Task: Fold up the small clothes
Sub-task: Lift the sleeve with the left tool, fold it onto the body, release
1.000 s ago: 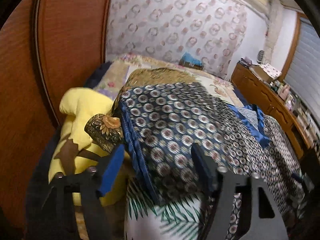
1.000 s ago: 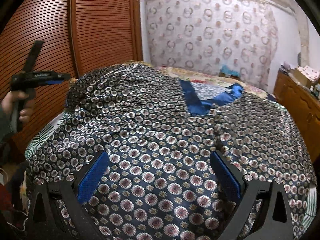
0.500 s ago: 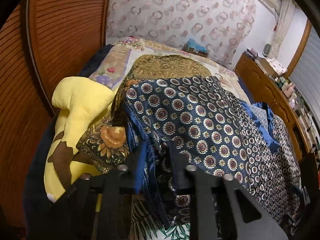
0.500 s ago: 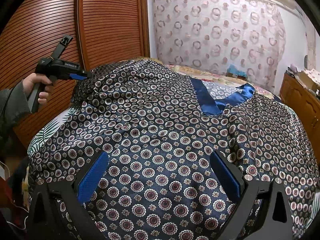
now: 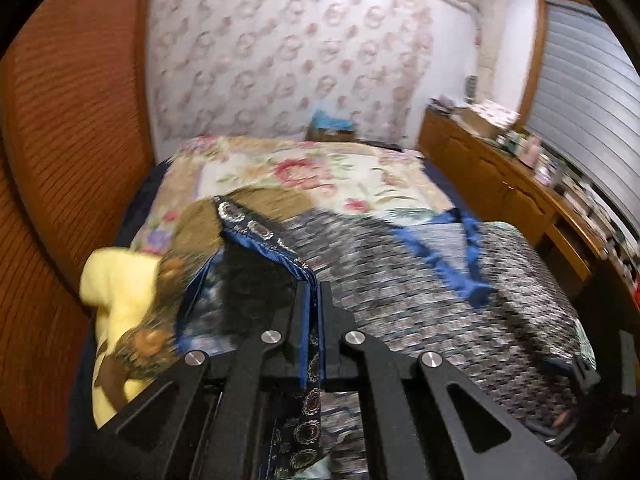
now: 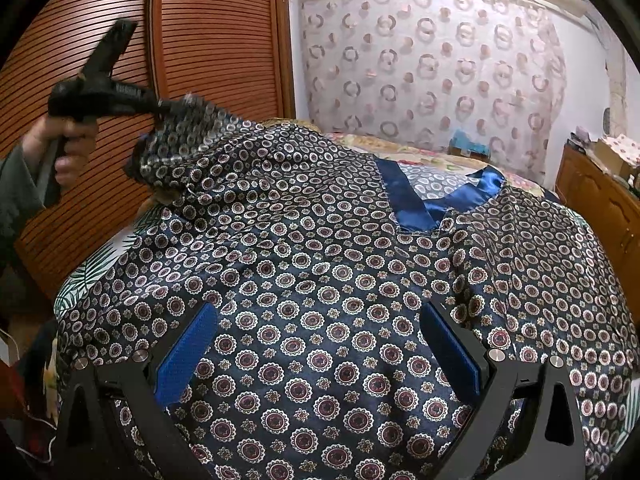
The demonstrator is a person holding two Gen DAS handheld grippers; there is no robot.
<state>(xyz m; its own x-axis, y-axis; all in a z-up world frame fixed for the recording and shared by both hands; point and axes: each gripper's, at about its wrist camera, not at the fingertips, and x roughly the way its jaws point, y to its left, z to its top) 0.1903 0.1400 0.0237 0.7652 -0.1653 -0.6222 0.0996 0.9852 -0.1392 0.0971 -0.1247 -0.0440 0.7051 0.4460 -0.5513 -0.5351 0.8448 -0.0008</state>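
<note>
Garment: dark-blue satin top with round medallion print and blue neck trim [image 6: 320,280], spread over the bed [image 5: 304,168]; its 10 o'clock corner is lifted off the bed, the rest lies flat with the neck opening toward 1 o'clock.
Left tool: black two-finger gripper [image 5: 314,300], fingers pressed together on the blue-piped hem of the garment; in the right wrist view it [image 6: 104,96] is held raised at 10 o'clock by the person's hand [image 6: 68,148].
Right tool: black gripper with blue pads [image 6: 320,344], fingers wide apart, hovering above the garment's near half, gripping nothing.
Edges: the garment's near hem lies under the right tool; a leaf-print sheet [image 6: 96,264] shows beyond its 9 o'clock edge.
Open room: floral quilt at 12 o'clock is uncovered; slatted wooden wardrobe [image 6: 216,40] bounds 10 o'clock, wooden dresser [image 6: 600,192] bounds 3 o'clock.
Beside: yellow plush cushion [image 5: 116,288] at 9 o'clock.
Change: the left tool has shut fully and raised the corner higher than half a second ago; the right tool is unchanged.
</note>
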